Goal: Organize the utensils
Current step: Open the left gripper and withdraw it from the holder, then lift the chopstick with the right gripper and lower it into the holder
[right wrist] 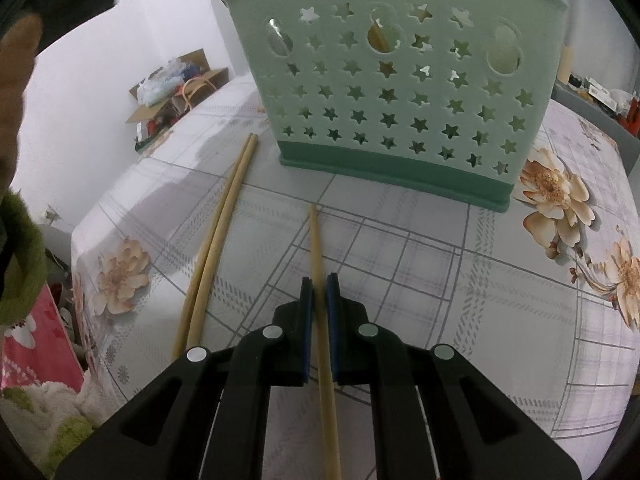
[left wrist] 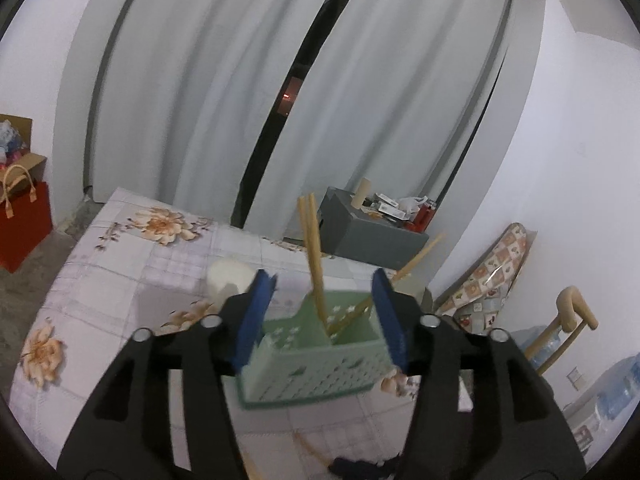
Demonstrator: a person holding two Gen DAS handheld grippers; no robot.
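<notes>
Nearly closed, the jaws of the right gripper pinch a single wooden chopstick between their blue pads. This chopstick runs straight along the line of the fingers: its far end points toward the green utensil basket and stops a little before the dark green base, and its near end passes back under the gripper body to the lower edge of the right wrist view. Whether the far end rests on the cloth or is slightly lifted, I cannot tell.

To the left of the held chopstick, a pair of chopsticks lies flat on the floral tablecloth, the two sticks touching each other side by side. Their far ends lie near the left corner of the basket, not touching it.

On the left gripper the jaws are spread wide. In the left wrist view the basket sits between the two blue pads, but the pads are on either side of it and I cannot tell if they touch its walls. Inside the basket, two chopsticks stand almost upright together, and another chopstick leans to the right, sticking out over the rim. The basket has star-shaped holes in its walls and stands upright on the tablecloth. Behind it, partly hidden by the left pad, there is a white round object, too blurred to name.
</notes>
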